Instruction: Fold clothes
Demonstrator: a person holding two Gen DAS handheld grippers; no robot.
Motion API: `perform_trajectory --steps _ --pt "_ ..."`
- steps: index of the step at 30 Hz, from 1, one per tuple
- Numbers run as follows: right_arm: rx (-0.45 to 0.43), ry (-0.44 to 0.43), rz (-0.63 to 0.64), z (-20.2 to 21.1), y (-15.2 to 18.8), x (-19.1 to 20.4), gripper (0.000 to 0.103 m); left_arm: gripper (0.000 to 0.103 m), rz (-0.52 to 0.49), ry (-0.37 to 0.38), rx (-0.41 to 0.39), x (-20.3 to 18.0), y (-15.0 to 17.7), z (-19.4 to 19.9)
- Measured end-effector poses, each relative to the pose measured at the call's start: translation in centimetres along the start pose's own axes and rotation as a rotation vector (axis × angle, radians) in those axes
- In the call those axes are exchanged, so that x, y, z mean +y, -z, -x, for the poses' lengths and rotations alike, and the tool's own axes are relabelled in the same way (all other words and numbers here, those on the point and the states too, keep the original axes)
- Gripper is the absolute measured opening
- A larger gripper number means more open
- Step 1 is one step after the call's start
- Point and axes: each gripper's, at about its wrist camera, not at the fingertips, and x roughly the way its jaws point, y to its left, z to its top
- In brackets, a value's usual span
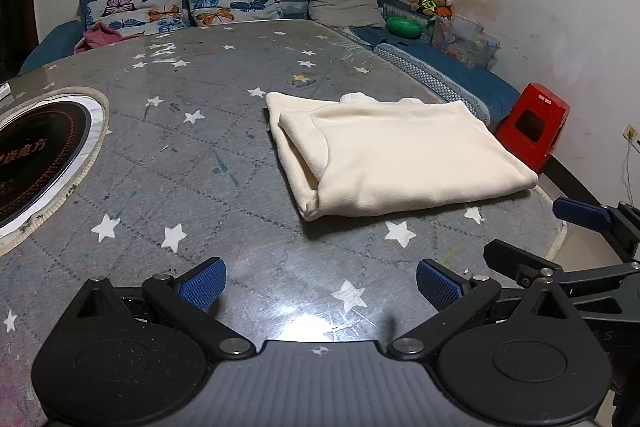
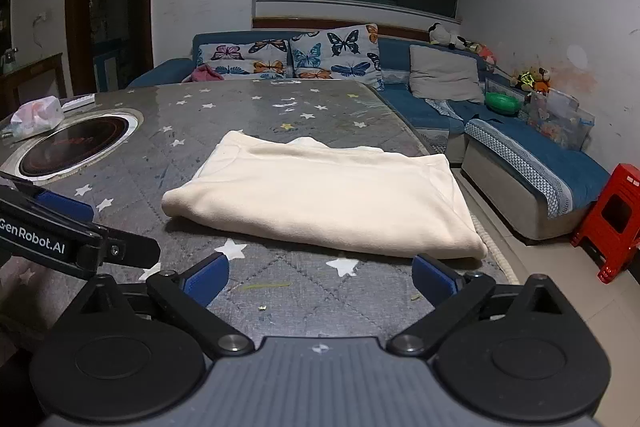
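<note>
- Garment (image 1: 396,155): we found it cream, folded into a flat bundle, lying on the starred table (image 1: 200,163) near its right edge.
- Left gripper (image 1: 320,285): fingers spread wide, empty, held over the table just short of the garment.
- Right gripper (image 2: 320,277): fingers likewise spread, holding nothing.
- Clear bin (image 2: 560,119) on the sofa (image 2: 520,147): we noted mixed small toys inside, too blurred to name.
- Red stool (image 2: 612,223): on the floor.

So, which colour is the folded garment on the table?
The folded garment is plain cream, without any pattern. It shows best in the right wrist view.
</note>
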Motion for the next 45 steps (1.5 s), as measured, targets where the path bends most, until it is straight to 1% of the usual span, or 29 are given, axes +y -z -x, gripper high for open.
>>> perform_trajectory --steps 3,18,45 --pt "0.003 0.009 -0.003 0.05 0.02 -0.04 0.103 0.103 -0.002 -0.003 -0.002 -0.05 -0.02 0.10" --pt "0.002 0.016 -0.001 0.14 -0.06 -0.15 0.103 0.103 -0.018 -0.018 -0.007 -0.19 0.00 0.44" --pt "0.017 0.025 -0.006 -0.12 0.05 -0.48 0.103 0.103 -0.046 -0.022 0.006 -0.86 -0.01 0.01"
